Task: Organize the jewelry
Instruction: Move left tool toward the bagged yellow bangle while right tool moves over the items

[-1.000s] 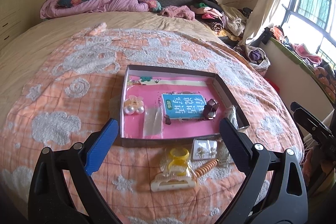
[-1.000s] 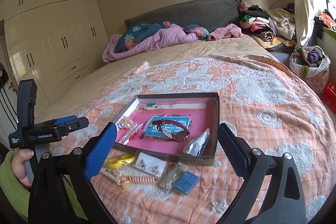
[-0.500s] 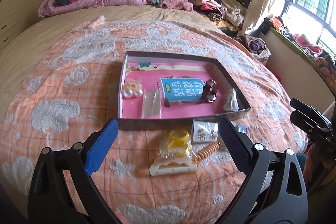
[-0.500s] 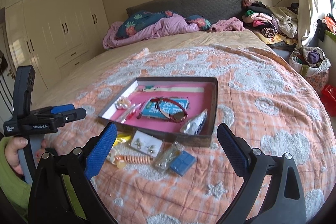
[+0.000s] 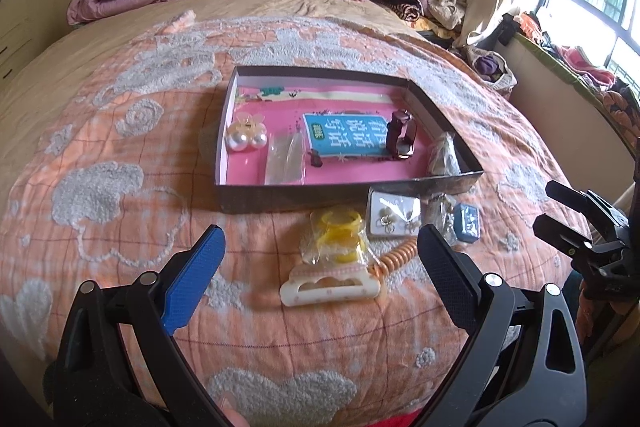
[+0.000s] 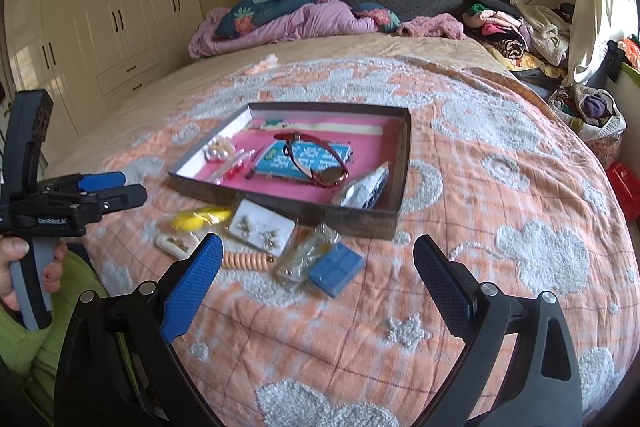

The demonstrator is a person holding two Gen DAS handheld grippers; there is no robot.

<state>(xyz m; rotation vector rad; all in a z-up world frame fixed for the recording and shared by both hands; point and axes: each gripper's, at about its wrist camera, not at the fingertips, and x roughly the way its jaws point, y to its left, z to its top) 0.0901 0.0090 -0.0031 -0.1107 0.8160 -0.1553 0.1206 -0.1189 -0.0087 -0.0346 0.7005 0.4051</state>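
Jewelry lies partly inside a shallow tray on the orange bedspread and partly loose along its near wall. In the left wrist view, the tray's long axis runs 9 to 3 o'clock; pearl earrings sit at its 9 o'clock end, a watch toward 3 o'clock, strap running 12 to 6. Outside, a cream hair claw lies lengthwise 9 to 3, with an earring card at its 1 o'clock. Left gripper and right gripper both hover with jaws spread wide, holding nothing.
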